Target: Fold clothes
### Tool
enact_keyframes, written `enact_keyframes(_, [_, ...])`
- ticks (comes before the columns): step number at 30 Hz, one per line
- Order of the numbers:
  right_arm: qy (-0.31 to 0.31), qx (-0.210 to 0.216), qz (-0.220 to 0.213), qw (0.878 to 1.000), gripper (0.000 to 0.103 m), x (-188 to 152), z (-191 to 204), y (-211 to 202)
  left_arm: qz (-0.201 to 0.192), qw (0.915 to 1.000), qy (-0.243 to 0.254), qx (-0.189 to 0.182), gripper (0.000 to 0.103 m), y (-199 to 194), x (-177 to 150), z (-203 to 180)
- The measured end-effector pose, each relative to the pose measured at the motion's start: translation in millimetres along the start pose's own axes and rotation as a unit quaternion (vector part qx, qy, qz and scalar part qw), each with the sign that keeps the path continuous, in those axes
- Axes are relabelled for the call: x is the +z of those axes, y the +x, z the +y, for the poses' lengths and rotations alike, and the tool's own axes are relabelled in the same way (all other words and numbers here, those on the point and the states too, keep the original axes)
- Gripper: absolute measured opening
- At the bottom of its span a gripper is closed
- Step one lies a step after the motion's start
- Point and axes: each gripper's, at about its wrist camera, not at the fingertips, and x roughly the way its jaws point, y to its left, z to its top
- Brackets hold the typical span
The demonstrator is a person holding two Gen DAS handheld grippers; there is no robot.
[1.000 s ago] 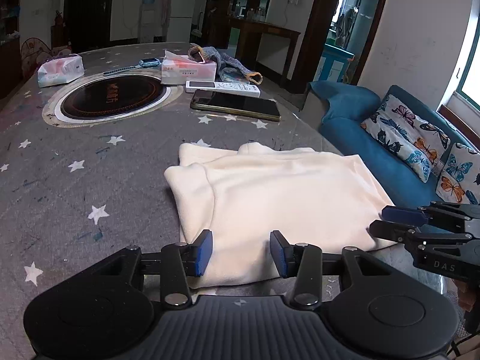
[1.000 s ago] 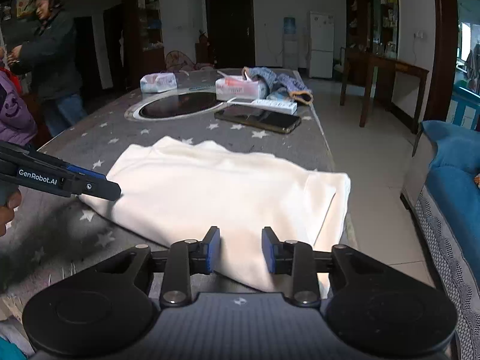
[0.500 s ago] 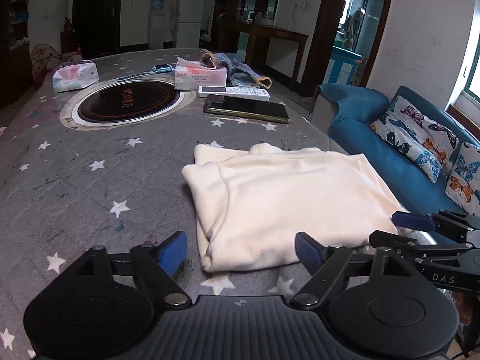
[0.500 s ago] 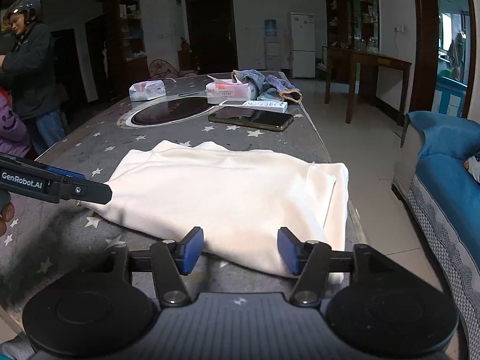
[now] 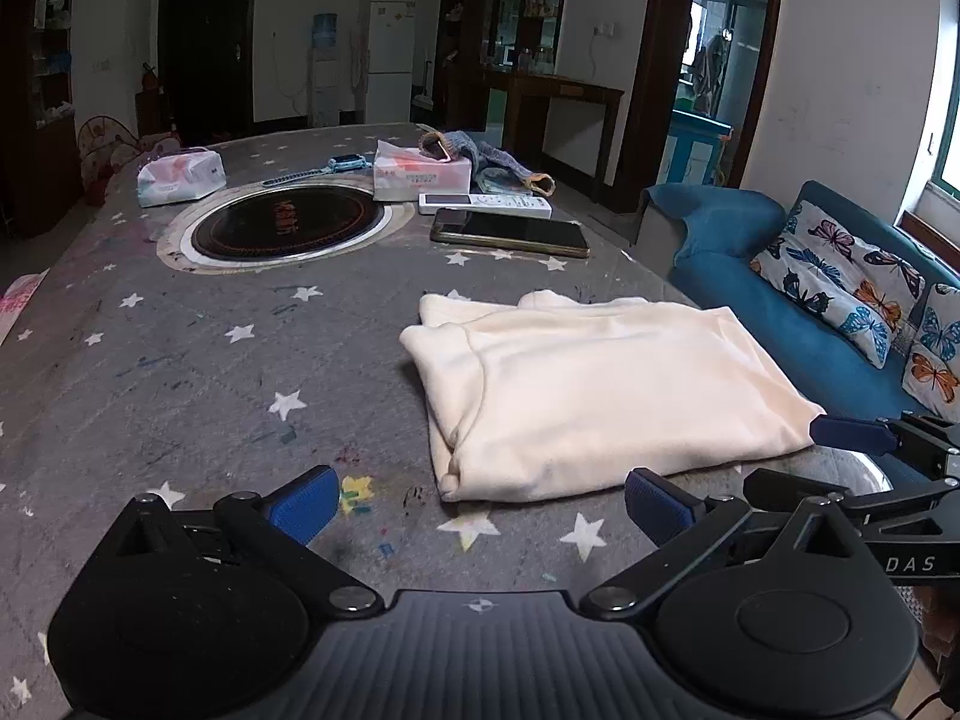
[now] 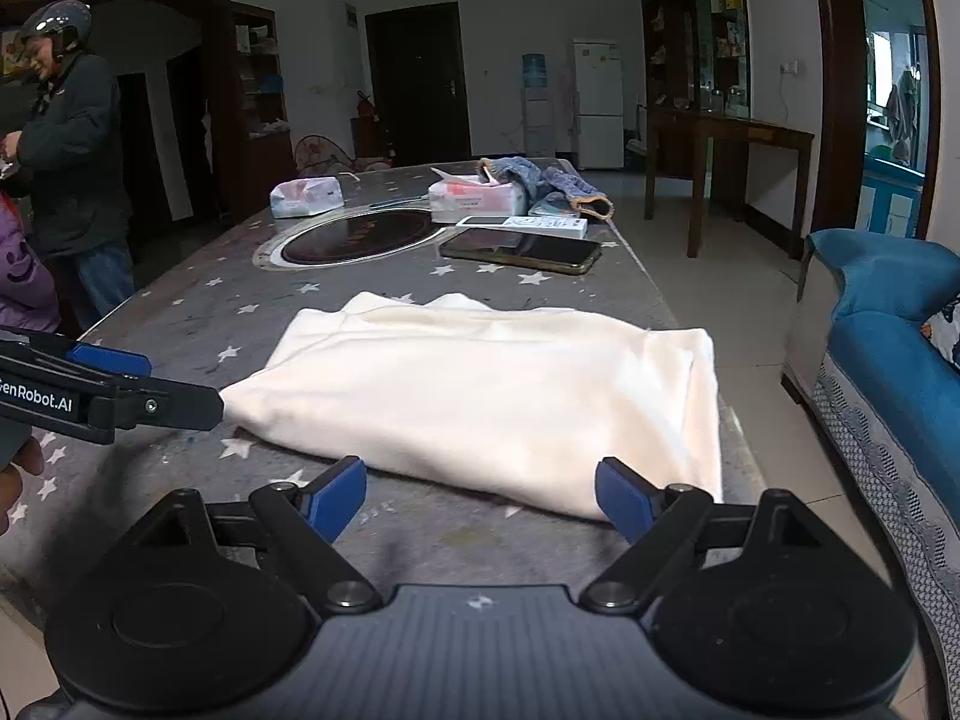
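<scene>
Cream garment (image 5: 600, 384) is laid folded on the star-patterned worktop (image 5: 180, 372), near its edge. Left claw (image 5: 480, 501) and right claw (image 6: 480, 498) are held spread wide, nothing gripped, just short of the garment.

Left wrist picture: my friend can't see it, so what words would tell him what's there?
A folded cream garment lies on a grey star-patterned table, just beyond the open left claw. Farther back are a phone, a remote and tissue packs; a blue sofa stands at the right.
</scene>
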Motion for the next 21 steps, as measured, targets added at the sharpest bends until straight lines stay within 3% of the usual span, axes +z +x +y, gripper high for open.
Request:
enact_keyframes(8, [-0.002,0.001,0.004,1.000,0.093,-6.7,9.9,-2.8,0.013,0.9997,-0.010,0.016,0.103,-2.0,-8.7,5.6])
enact_keyframes(13, [-0.004,0.002,0.006,1.000,0.094,-10.5,14.4,-3.6,-0.002,0.9997,-0.005,0.022,0.103,-8.2,-11.5,3.7])
enact_keyframes(21, [0.000,0.002,0.003,1.000,0.096,-12.6,15.9,-6.0,0.001,0.9998,-0.007,0.016,0.103,-8.8,-12.2,1.7])
